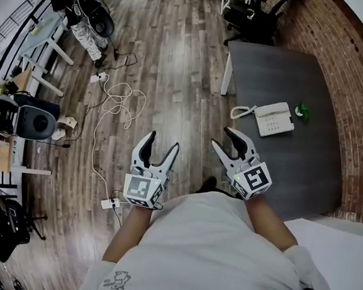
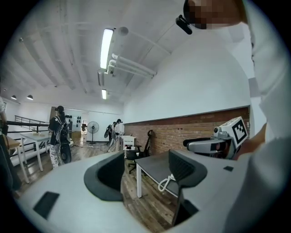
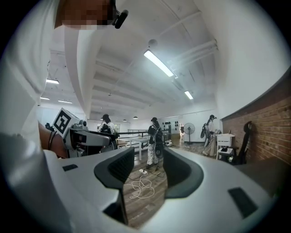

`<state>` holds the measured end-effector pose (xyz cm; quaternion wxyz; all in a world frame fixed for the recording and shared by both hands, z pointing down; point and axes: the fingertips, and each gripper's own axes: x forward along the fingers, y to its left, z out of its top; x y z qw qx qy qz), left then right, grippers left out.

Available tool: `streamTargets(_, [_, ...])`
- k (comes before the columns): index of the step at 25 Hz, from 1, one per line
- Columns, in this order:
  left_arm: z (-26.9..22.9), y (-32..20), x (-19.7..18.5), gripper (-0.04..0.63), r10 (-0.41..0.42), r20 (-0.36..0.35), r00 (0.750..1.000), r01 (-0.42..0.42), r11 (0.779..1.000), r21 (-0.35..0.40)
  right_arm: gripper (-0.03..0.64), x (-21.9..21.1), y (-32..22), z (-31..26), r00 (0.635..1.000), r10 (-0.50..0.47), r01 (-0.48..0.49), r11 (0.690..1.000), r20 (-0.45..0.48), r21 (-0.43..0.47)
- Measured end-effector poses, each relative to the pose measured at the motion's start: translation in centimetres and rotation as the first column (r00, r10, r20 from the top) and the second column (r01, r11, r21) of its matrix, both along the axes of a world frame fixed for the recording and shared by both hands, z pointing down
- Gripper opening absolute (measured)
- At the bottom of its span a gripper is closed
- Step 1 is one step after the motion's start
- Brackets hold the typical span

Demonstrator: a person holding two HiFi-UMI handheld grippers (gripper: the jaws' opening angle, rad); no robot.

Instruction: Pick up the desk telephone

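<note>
Seen from above, a white desk telephone (image 1: 273, 118) lies on a dark grey table (image 1: 292, 182). Its coiled cord (image 1: 241, 112) trails left, and a small green object (image 1: 302, 110) sits just beside it. The left gripper (image 1: 162, 141) and right gripper (image 1: 223, 138) hover short of the telephone, fingers spread and empty, probably readied for the reach. No container shows.

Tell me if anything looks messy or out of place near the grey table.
A white cable lies in loose tangled loops across the wooden floor, left of the dark grey table, a possible trip hazard. The white desk telephone sits askew on the table, its curly cord at the edge.
</note>
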<state>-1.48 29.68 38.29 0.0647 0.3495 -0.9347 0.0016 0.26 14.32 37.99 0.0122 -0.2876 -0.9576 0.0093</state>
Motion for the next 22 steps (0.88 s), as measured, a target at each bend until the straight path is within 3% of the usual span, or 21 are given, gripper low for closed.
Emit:
streamTargets(7, [1.1,-9.8,-5.5,0.321,0.129,-0.034,0.991,-0.130,0.992,-0.003,0.187,-3.3,-9.5,1.2,0.993,0.120,-0.121,0.992,-0.009,-0.025])
streamTargets(12, [1.8,-16.3,-6.7,0.321,0.254,-0.040,0.966,-0.255,0.967,-0.023,0.187,-2.7,-15.4,2.3,0.972,0.233,-0.234,0.972,-0.026,-0.040])
streamTargets(17, [2.4,-21.6,-7.1,0.321,0.356,-0.042,0.933,-0.358,0.933,-0.032,0.187,-0.7,-20.4,3.4,0.933,0.356,-0.359,0.931,-0.050,-0.061])
streamTargets(22, [2.0,-26.8,-8.2,0.324,0.460,-0.024,0.888,-0.460,0.887,-0.030,0.187,1.4,-24.7,3.9,0.865,0.497,-0.501,0.862,-0.066,-0.080])
